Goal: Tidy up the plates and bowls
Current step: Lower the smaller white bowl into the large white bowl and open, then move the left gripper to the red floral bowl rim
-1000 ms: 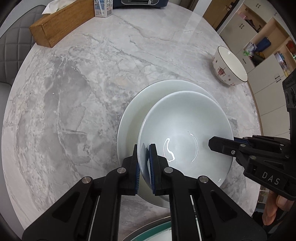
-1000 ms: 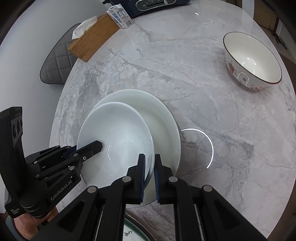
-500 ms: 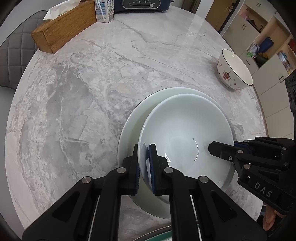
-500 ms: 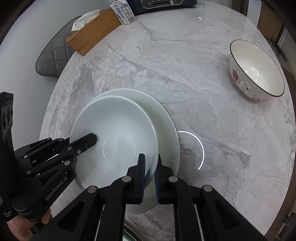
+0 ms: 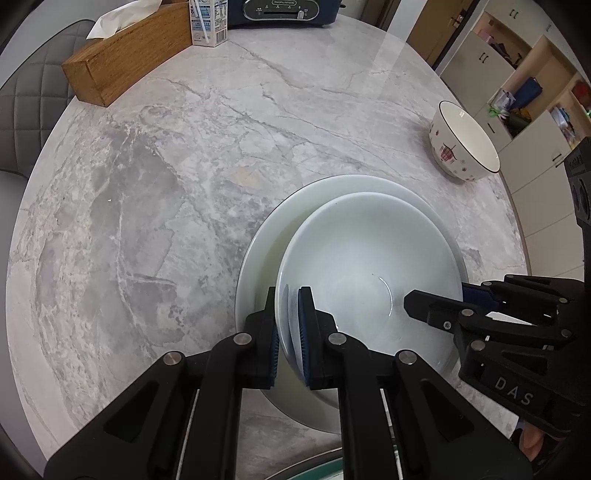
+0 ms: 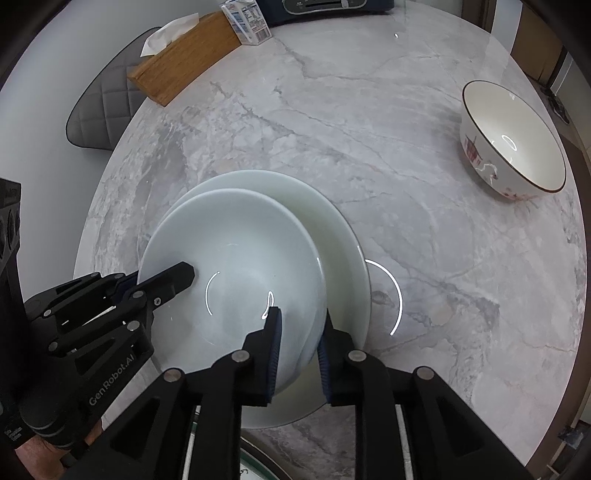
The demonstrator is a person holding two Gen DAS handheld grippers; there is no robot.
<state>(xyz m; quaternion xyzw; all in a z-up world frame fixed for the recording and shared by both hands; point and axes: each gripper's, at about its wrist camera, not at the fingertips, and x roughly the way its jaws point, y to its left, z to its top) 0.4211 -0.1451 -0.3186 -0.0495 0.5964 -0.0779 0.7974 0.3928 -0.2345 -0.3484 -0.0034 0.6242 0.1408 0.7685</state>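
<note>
On the grey marble tabletop [image 5: 207, 155], a wooden tissue box [image 5: 125, 66] and a milk carton [image 5: 207, 22] were seen at about eleven o'clock in the left wrist view, with a dark appliance [image 5: 280, 11] at twelve. A large white plate [image 5: 266, 258] lay near the centre, and a white shallow bowl [image 5: 369, 266] sat in it, shifted towards the plate's four o'clock side.

The left gripper [image 5: 291, 325] was pointed steeply downward and was pinched on the shallow bowl's near rim at the bowl's seven o'clock, one pad inside and one outside. In the right wrist view the same gripper [image 6: 177, 277] was seen entering from nine o'clock, with part of a hand [image 6: 40, 446] visible beneath it.

The right gripper [image 6: 299, 339], also angled steeply down, straddled the bowl's rim at its five o'clock; its jaws were opening, the rim between them with a gap at the inner pad.

A patterned bowl [image 6: 513, 140] with a dark rim stood well apart at two o'clock, upright on the tabletop.
</note>
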